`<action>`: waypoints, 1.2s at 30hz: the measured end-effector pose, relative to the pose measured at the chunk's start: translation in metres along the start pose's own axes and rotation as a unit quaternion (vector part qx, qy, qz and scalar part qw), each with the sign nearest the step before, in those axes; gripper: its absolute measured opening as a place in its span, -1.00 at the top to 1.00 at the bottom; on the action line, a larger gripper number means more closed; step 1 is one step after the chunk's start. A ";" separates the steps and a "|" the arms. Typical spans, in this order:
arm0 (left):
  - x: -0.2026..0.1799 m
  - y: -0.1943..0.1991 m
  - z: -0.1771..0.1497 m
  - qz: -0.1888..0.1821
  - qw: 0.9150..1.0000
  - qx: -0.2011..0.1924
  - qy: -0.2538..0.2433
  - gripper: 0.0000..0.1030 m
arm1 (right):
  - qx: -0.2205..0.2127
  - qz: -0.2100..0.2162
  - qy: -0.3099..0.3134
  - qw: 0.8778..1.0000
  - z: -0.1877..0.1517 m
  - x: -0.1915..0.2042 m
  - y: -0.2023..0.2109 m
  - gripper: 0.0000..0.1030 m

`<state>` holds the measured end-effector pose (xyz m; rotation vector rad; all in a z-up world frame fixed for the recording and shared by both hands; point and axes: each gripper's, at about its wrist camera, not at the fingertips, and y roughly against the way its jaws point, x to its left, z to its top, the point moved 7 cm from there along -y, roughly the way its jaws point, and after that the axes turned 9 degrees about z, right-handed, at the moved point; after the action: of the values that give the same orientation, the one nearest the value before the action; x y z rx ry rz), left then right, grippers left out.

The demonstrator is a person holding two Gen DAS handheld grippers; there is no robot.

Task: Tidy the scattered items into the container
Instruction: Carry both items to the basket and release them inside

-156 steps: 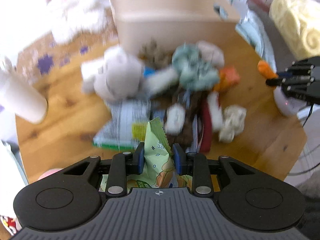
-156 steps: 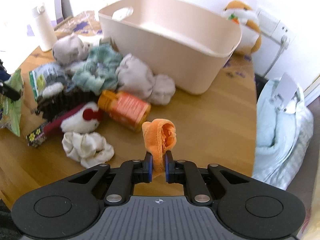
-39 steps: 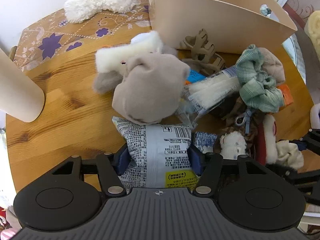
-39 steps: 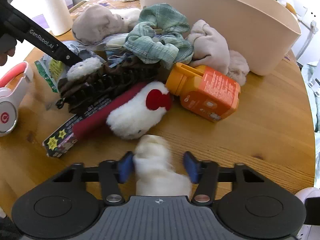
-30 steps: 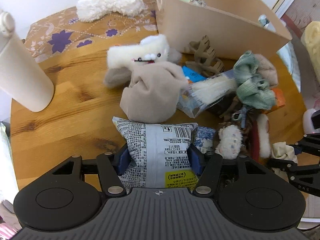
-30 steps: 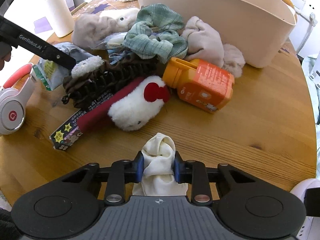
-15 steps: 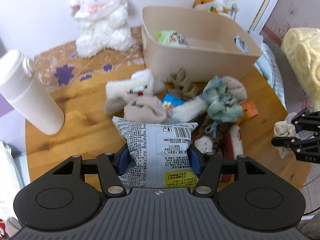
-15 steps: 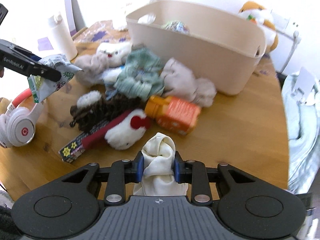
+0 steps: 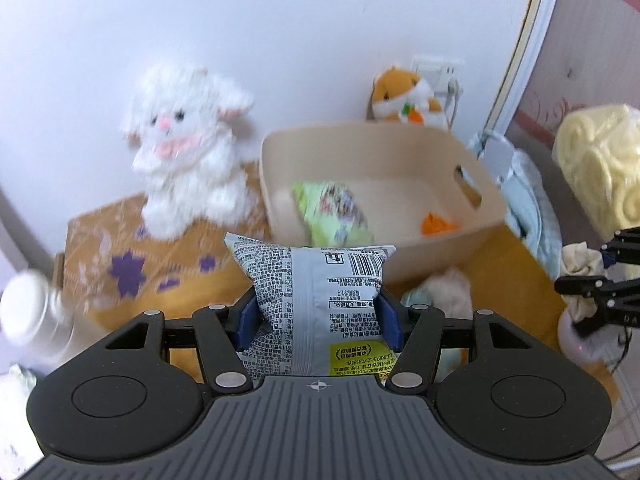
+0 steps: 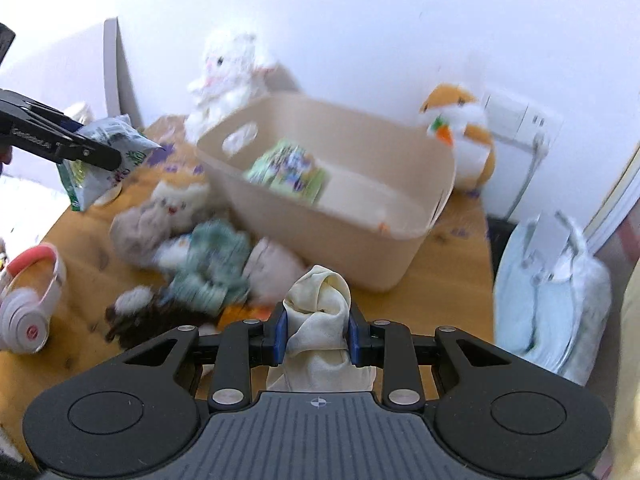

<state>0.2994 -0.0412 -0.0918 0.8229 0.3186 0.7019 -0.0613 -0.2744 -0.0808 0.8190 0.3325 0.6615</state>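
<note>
My left gripper [image 9: 318, 320] is shut on a grey printed snack bag [image 9: 316, 300], held above the table in front of the beige bin [image 9: 404, 260]. Inside the bin lie a green snack packet [image 9: 332, 212] and an orange cloth [image 9: 436, 224]. My right gripper [image 10: 317, 334] is shut on a cream cloth bundle [image 10: 320, 312], raised near the bin's [image 10: 332, 240] front wall. The left gripper [image 10: 100, 156] with its bag [image 10: 100, 160] shows at the left of the right wrist view. The right gripper [image 9: 580, 280] with its cloth [image 9: 578, 266] shows at the right edge of the left wrist view.
A heap of items [image 10: 200, 256] lies on the wooden table [image 10: 452, 280] left of the bin: a green scrunchie, grey socks, a white plush, dark hair clips. Pink-and-white headphones [image 10: 28, 304] lie at the left edge. A white plush rabbit [image 9: 188, 148], an orange hamster plush [image 9: 404, 96] and a white bottle [image 9: 36, 316] stand around.
Both grippers have risen with their loads and tilted up. The bin's inside and the wall behind it have come into view, and the heap has dropped low in both views.
</note>
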 end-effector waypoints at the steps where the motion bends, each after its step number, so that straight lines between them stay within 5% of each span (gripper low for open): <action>1: -0.003 -0.002 0.007 -0.002 1.000 -0.004 0.003 -0.17 | -0.002 -0.002 0.002 1.000 0.006 -0.003 -0.001 0.48; 7: -0.018 -0.015 0.046 -0.009 0.999 -0.027 0.018 -0.17 | -0.017 -0.016 0.023 0.999 0.042 -0.018 -0.006 0.47; 13: -0.037 -0.035 0.081 -0.006 0.999 -0.044 0.031 -0.17 | -0.025 -0.023 0.035 0.999 0.077 -0.026 -0.023 0.25; 19: -0.063 -0.063 0.101 0.004 0.999 -0.029 0.023 -0.17 | -0.017 -0.020 0.039 0.999 0.102 -0.042 -0.057 0.25; 33: -0.092 -0.158 0.082 0.029 0.998 0.064 0.004 -0.17 | 0.034 -0.013 0.001 0.999 0.090 -0.076 -0.136 0.22; 36: -0.093 -0.163 0.079 0.036 0.998 0.059 -0.008 -0.32 | 0.039 -0.011 -0.002 0.999 0.089 -0.078 -0.143 0.17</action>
<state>0.3438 -0.2260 -0.1644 0.9550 0.3187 0.7496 -0.0155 -0.4474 -0.1304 0.8901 0.3644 0.6290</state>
